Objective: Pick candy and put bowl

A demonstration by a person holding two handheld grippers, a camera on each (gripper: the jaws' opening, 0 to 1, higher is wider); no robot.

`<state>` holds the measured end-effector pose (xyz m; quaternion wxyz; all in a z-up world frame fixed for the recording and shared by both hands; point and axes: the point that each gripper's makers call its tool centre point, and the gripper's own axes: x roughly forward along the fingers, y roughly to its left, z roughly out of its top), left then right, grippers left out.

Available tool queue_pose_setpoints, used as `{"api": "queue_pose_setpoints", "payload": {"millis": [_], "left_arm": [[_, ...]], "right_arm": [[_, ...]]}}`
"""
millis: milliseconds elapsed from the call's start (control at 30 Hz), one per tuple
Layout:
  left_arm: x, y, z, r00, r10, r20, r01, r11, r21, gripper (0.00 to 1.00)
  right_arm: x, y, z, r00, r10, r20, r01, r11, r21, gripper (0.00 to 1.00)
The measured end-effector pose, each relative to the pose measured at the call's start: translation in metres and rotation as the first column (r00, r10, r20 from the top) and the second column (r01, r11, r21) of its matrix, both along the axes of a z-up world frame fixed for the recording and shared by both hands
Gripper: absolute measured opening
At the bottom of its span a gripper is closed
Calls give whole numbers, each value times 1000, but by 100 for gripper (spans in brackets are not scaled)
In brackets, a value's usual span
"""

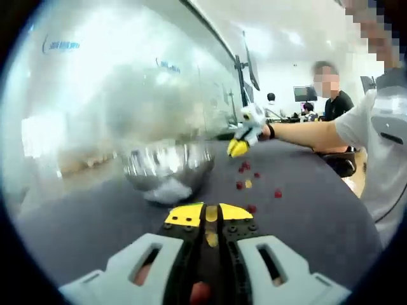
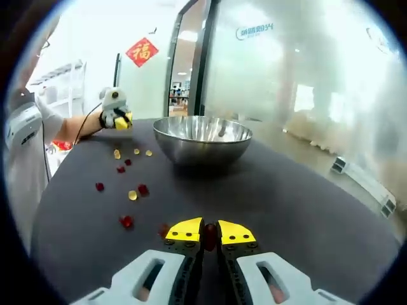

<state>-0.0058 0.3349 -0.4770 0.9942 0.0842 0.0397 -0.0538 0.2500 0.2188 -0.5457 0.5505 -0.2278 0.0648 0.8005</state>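
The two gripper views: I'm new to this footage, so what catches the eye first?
A shiny round steel bowl stands on the dark grey table. Small red and yellow candies lie scattered beside it. The right gripper is shut on a red candy, the left gripper on a yellow candy.

A round desk (image 2: 286, 197) with a dark grey top carries everything here. On it sits a shiny metal bowl (image 2: 202, 140), upright, toward the glass-wall side. Beside the bowl, scattered loosely across the bare top, lie small candies: red candies (image 2: 126, 221) and yellow candies (image 2: 132, 195), mixed, most lying apart from one another, two nearly touching. In the left gripper view the same bowl (image 1: 168, 166) rests on the desk (image 1: 95, 235), with the candy scatter (image 1: 248, 184) just to its right.
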Motion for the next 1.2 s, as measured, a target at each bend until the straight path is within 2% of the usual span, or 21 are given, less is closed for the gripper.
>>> {"api": "queue_pose_setpoints", "payload": {"millis": [100,200,267,333,367,500,633,733,767,833,1033,1200], "left_arm": [[30,13,37,997,31,71,-34,999,30,2],[69,22,56,996,26,83,-26,1000,-8,2],[90,27,58,997,34,76,-34,999,-9,2],[106,31,50,998,42,42,-42,999,11,2],[112,34,46,998,53,27,-53,998,28,2],[128,41,37,998,67,5,-68,998,15,2],[134,42,28,997,82,4,-82,996,18,5],[133,38,24,998,65,4,-65,998,2,23],[133,38,23,998,63,1,-63,998,-2,24],[130,39,20,998,69,-6,-69,998,-2,21],[116,43,19,997,83,2,-83,996,-31,22],[82,29,29,994,74,84,-70,996,-52,22]], "right_arm": [[-1,0,1,1000,0,0,0,1000,8,4],[-4,-3,4,1000,3,1,-3,1000,15,4],[-5,-5,7,1000,7,0,-7,1000,20,4],[-5,-7,10,1000,7,-2,-7,1000,30,4],[-4,-8,11,1000,7,-5,-7,999,33,4],[-4,-10,12,1000,7,-11,-6,999,43,4],[-4,-11,11,1000,6,-22,-5,999,50,4],[-3,-10,8,1000,5,-21,-4,999,47,4],[-4,-9,6,1000,7,-22,-6,999,44,3],[-3,-9,6,1000,8,-23,-7,999,42,3],[-6,-9,3,1000,9,-21,-9,999,35,3],[-5,-17,-3,1000,10,-22,-9,1000,19,3]]}}
